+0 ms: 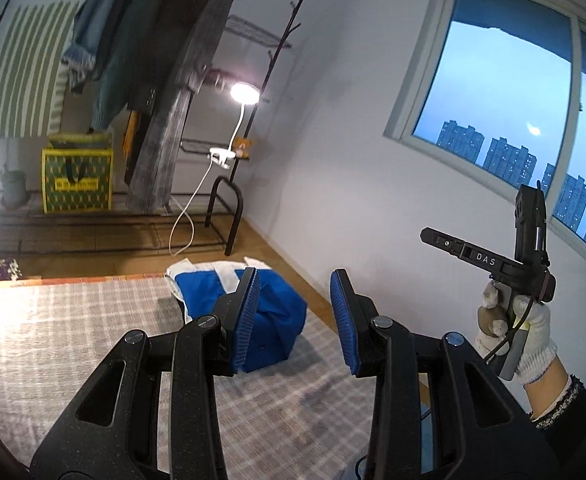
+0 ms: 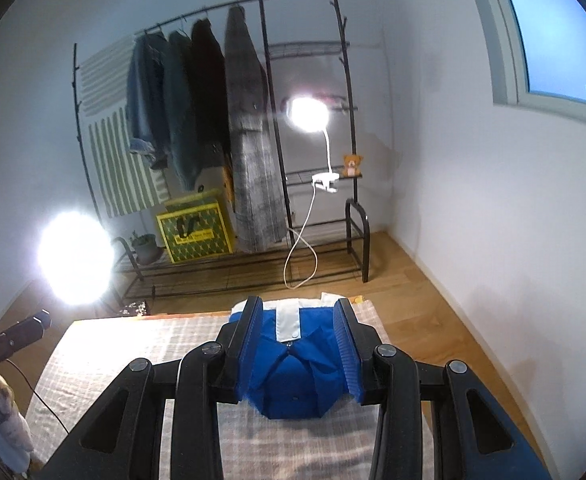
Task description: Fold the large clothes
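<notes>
- While both of my claws hang above the bed, the left gripper (image 1: 295, 320) shows its two blue-padded fingers (image 1: 247, 316) standing apart with nothing between them.
- Beyond the left claw and a little toward its left finger lies the folded blue garment (image 1: 269, 320), a compact bundle with white trim on its far side, resting on the checked blanket (image 1: 73, 328).
- I see the bundle partly hidden behind the left finger, but that finger is well above it and not touching.
- Off to the right of the left claw, a gloved hand (image 1: 521, 332) holds my right gripper (image 1: 489, 256) up in the air, seen side-on against the wall under the window (image 1: 505, 92).
- From its own camera, the right gripper (image 2: 298, 344) also has its jaws parted and empty; the garment (image 2: 297, 372) appears in the gap between them, lying below on the blanket (image 2: 133, 356), collar and white placket facing away from me.
- Neither pad presses the cloth as far as I can tell.
- Ahead of both claws, past the foot of the bed, stands a black clothes rack (image 2: 269, 120) with dark coats hanging, a clip lamp (image 2: 307, 114) shining, and a yellow-green bag (image 2: 195, 232) on its lower shelf.
- Down to the left of the right claw a bright round light (image 2: 75, 258) glares.
</notes>
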